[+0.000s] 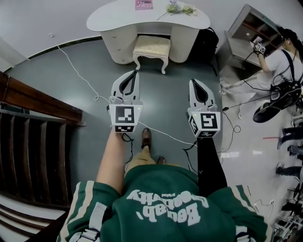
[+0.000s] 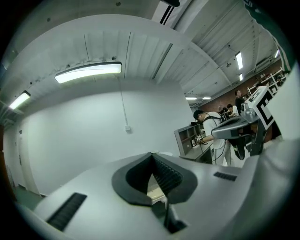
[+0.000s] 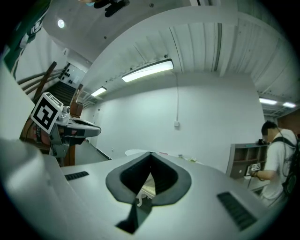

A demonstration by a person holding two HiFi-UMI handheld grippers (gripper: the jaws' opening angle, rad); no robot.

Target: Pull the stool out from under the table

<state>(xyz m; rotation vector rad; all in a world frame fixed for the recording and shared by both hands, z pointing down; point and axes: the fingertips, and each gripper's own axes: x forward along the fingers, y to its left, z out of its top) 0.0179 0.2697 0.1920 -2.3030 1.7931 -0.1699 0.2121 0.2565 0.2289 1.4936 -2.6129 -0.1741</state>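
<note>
Left gripper point(image 1: 137, 72), right gripper point(image 1: 191, 81): closed (empty)

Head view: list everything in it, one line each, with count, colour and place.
table: one, white, top centre
stool: one, cream seat, white legs, in the table's knee gap
flat item: one, pink, on the table's back edge
flower sprig: one, pale green, on the table's right end
cable: one, white, across the floor
shelf unit: one, grey, top right
other person: one, white top, at the shelf unit
stair rail: one, dark wood, left edge
shoes: two, brown, bottom centre
sweatshirt: one, green, bottom
left gripper: one, pale grey, fingers together, short of the stool
right gripper: one, pale grey, fingers together, beside the left
</note>
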